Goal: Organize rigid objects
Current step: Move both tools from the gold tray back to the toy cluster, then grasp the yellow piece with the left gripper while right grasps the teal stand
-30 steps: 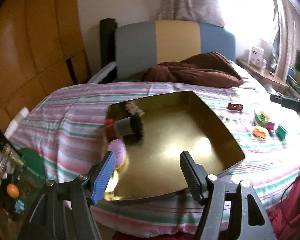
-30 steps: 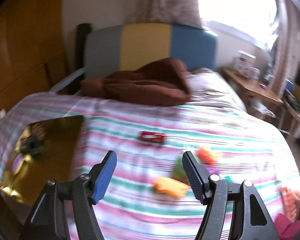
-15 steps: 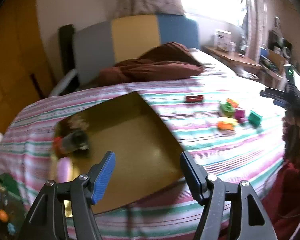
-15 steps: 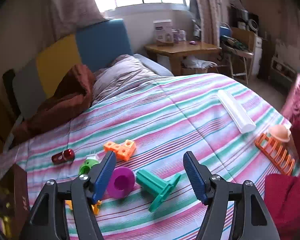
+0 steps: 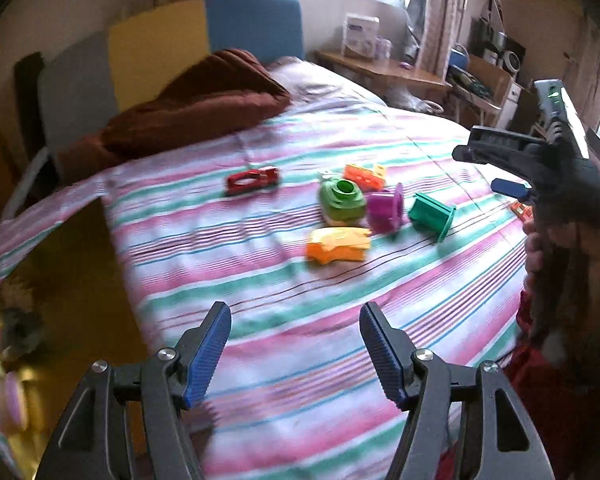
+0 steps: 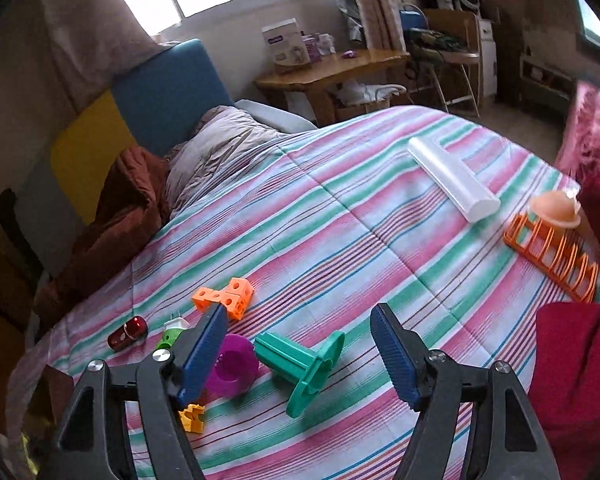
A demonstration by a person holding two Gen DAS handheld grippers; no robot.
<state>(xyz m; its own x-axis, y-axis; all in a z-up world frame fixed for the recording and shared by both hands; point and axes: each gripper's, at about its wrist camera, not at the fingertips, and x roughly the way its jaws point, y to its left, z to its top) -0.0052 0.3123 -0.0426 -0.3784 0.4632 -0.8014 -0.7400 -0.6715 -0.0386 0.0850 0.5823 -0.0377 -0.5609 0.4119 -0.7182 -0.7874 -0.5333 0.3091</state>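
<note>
From your left wrist view, your left gripper (image 5: 296, 350) stood wide with nothing between its blue pads, over the striped pink, green and white bedspread (image 5: 260, 280). Ahead lay a cluster of toys: a red toy car (image 5: 252, 180), a green round plastic piece (image 5: 342, 200), a purple plastic spool (image 5: 386, 208), a teal plastic flanged spool (image 5: 432, 214) and a yellow-orange plastic block (image 5: 338, 244). The gold tray (image 5: 80, 280) sat at the left.

From your right wrist view, your right gripper (image 6: 298, 352) was opening, gripping nothing, with the teal spool (image 6: 300, 362) lying just below the gap. A white plastic tube (image 6: 452, 180) and an orange plastic rack (image 6: 552, 254) lay far right
</note>
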